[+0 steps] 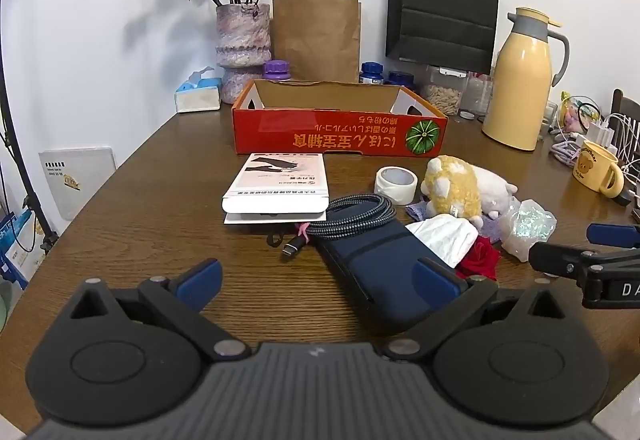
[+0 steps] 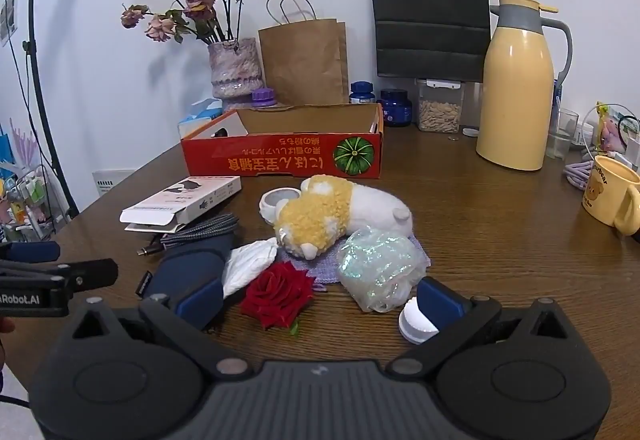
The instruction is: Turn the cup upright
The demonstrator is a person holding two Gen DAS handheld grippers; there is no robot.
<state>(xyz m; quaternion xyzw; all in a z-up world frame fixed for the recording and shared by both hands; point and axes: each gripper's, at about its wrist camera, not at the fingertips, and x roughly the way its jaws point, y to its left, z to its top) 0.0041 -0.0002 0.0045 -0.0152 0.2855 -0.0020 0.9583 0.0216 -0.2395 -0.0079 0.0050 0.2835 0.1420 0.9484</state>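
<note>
Far right of the table [image 1: 160, 200]: the yellow bear mug [image 1: 596, 170] stands mouth up, handle turned toward the table edge, with white and lilac cords just behind it
Mug and tongs: well apart; neither gripper touches it
Left gripper [image 1: 316, 268]: spread wide with nothing between the blue pads, low over the near side of the table; its right finger overlaps the navy case [image 1: 380, 264] in the left wrist view
Right gripper [image 2: 320, 292]: also spread wide and holding nothing; a red rose [image 2: 280, 296] lies between its fingers, and a small white cap [image 2: 416, 320] sits just beside its right finger
Centre clutter: a yellow-and-white plush toy [image 2: 340, 212] lies on its side, touching a roll of white tape [image 1: 396, 184]; a crinkly iridescent bag [image 2: 376, 268] lies just in front of it
Left of centre: a white carton [image 1: 280, 184] with its flap open, and a braided cable [image 1: 352, 216] coiled on the navy case
Middle of the table: a red tray box [image 1: 340, 132] printed with a green pumpkin, its lettering upside down
Back row: a vase of dried roses [image 1: 242, 40], a brown paper bag [image 1: 316, 36], a black paper bag [image 1: 444, 4] and a tall yellow thermos [image 2: 516, 88]
</note>
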